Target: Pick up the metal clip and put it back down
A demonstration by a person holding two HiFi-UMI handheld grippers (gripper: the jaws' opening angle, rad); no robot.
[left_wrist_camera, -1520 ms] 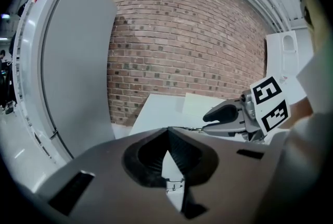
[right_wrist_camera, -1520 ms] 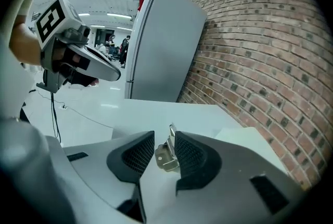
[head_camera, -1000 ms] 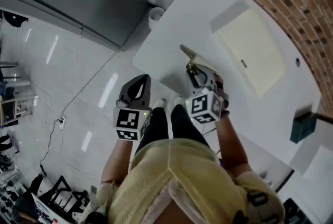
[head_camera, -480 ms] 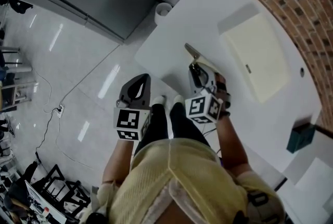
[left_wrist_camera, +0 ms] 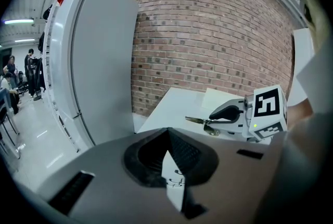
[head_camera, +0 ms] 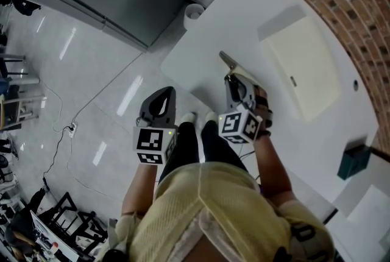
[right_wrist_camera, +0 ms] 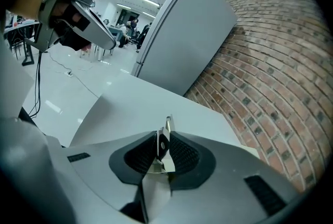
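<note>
Metal clip (head_camera: 226, 60) pinched in R tool (head_camera: 231, 77), over table (head_camera: 201, 50).

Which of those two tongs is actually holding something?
The right tongs, pinching a thin silver metal clip; the left tongs are shut on nothing.

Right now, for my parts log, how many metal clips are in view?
1. The metal clip is clamped in the right gripper, over the white table. No other shows, though one could be hidden.
</note>
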